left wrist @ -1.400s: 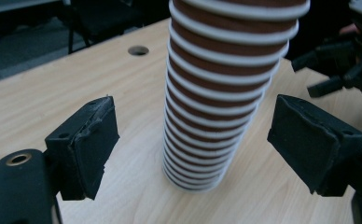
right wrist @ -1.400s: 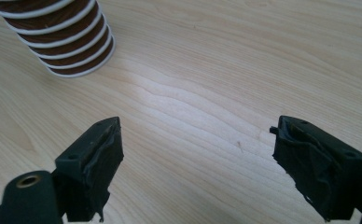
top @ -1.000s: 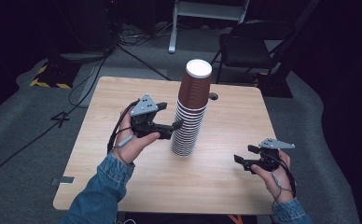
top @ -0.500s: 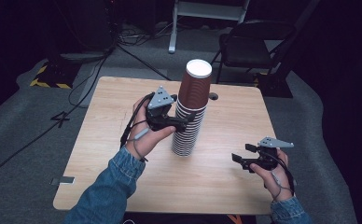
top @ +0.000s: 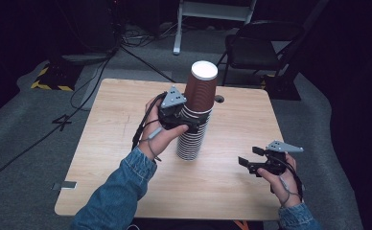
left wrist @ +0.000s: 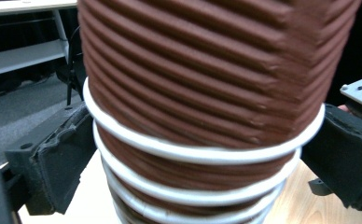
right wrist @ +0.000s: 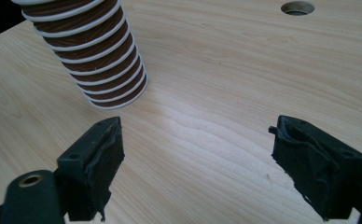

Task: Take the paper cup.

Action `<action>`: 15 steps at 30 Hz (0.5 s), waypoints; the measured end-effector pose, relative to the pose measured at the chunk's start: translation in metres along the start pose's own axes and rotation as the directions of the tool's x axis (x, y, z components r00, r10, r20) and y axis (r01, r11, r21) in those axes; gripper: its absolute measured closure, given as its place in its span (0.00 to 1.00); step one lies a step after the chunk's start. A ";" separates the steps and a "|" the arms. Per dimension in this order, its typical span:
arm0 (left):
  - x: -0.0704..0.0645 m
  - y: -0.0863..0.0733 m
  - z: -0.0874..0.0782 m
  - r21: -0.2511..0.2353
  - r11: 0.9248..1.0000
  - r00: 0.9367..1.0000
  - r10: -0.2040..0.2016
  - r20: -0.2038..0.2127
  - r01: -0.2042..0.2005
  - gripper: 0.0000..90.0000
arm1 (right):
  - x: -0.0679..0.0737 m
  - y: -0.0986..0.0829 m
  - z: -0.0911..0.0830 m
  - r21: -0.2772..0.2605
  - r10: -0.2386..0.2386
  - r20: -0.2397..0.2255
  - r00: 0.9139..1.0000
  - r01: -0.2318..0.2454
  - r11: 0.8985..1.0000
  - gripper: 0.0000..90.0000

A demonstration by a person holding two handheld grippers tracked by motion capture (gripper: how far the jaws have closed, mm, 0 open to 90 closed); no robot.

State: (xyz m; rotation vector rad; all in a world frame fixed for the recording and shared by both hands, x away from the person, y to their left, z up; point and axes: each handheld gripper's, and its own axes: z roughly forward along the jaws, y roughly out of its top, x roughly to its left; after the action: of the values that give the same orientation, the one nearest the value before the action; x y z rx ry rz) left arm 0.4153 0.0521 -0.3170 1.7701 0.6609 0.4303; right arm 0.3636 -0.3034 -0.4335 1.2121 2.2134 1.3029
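Left gripper (top: 190, 125) raised, clasping cup stack (top: 197, 115) mid-height, right gripper (top: 249, 162) low, jaws spread

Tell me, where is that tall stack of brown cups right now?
In the high view the stack of brown cups stands upside down near the middle of the wooden table, with the left tool around its upper part and the right tool apart.

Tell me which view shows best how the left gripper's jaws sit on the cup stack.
The left gripper view: the black jaws flank the cup stack just beneath a white rim. The high view shows the left gripper at the stack's upper part, jaws hidden. The right gripper view shows the stack's bottom cups on the table.
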 end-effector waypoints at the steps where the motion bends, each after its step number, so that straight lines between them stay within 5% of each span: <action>1: 0.000 0.000 0.000 0.003 1.000 1.000 -0.001 0.000 0.001 0.02 | 0.001 0.001 0.000 -0.012 -0.003 -0.001 1.000 0.003 1.000 0.18; 9: 0.000 0.005 -0.001 0.046 0.999 1.000 -0.010 -0.005 0.010 0.03 | 0.008 0.014 -0.005 -0.095 -0.035 -0.017 0.999 0.034 0.995 0.19; 15: 0.002 0.005 -0.001 0.045 0.999 1.000 -0.007 0.002 0.007 0.03 | 0.022 0.054 -0.018 -0.152 -0.106 -0.047 0.993 0.098 0.984 0.23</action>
State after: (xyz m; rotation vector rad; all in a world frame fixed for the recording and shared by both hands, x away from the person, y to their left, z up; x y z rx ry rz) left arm 0.4175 0.0528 -0.3122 1.8102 0.6795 0.4112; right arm 0.3672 -0.2839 -0.3754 1.0069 2.1407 1.4474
